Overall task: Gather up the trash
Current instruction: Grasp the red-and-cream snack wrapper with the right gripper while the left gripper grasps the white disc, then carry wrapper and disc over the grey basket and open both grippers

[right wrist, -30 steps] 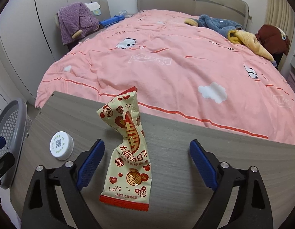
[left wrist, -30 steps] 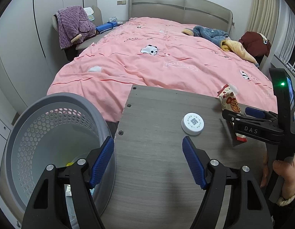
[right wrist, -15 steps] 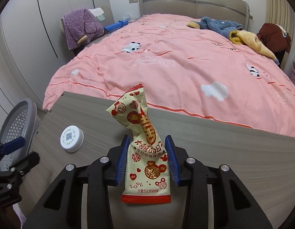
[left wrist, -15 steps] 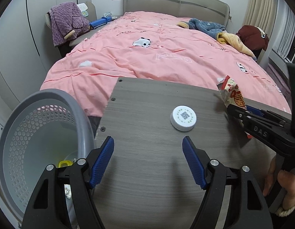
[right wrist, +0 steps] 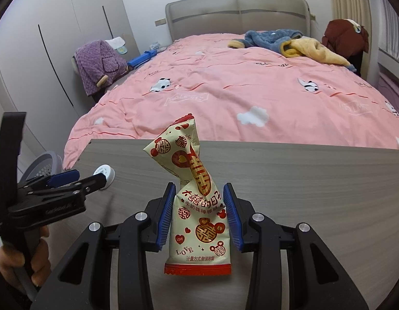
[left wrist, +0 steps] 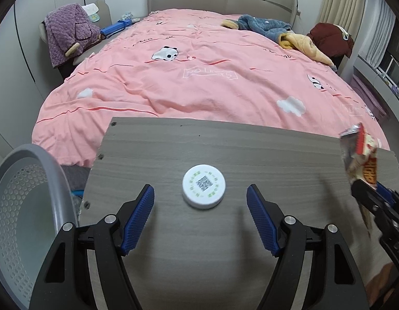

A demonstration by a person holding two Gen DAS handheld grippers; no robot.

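Wrapper (right wrist: 198,201) sits clamped between the right gripper (right wrist: 198,215) pads, lifted off the grey table (right wrist: 315,180). Left gripper (left wrist: 200,218) gapes empty around the white puck (left wrist: 203,190); mesh bin (left wrist: 24,206) at nine o'clock.

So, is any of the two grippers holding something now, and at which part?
The right gripper holds the snack wrapper, its fingers pressing the two side edges of the lower half. The left gripper is open and holds nothing.
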